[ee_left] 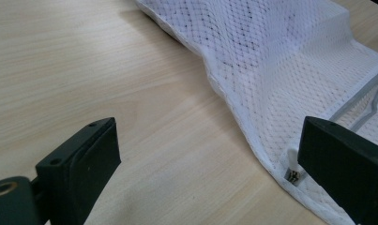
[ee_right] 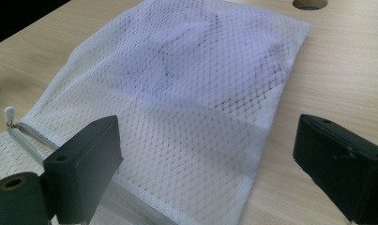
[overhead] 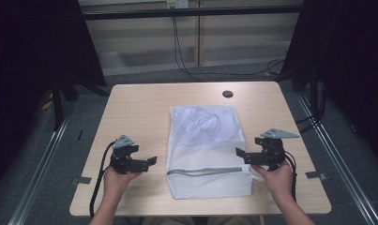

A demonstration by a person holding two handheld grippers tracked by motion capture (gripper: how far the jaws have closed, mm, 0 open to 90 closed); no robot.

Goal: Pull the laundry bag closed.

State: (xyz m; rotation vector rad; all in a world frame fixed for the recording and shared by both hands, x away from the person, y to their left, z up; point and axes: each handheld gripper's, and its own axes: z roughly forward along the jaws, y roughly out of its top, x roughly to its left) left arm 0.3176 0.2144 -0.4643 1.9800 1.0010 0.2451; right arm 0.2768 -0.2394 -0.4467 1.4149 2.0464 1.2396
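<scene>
A white mesh laundry bag [overhead: 206,150] lies flat in the middle of the wooden table [overhead: 139,108], with a pale garment [overhead: 200,124] inside its far half. A grey zipper [overhead: 205,171] runs across its near end, and the white pull [ee_left: 293,159] sits at the bag's left edge. My left gripper [overhead: 149,161] rests open on the table just left of the bag, its right jaw beside the pull. My right gripper [overhead: 240,154] is open at the bag's right edge, with mesh [ee_right: 191,140] lying between its jaws. Neither gripper holds anything.
A round dark cable hole [overhead: 227,93] sits in the table's far side behind the bag. Bare wood lies left and right of the bag. Black curtains and metal frame rails flank the table, and cables run over the floor beyond it.
</scene>
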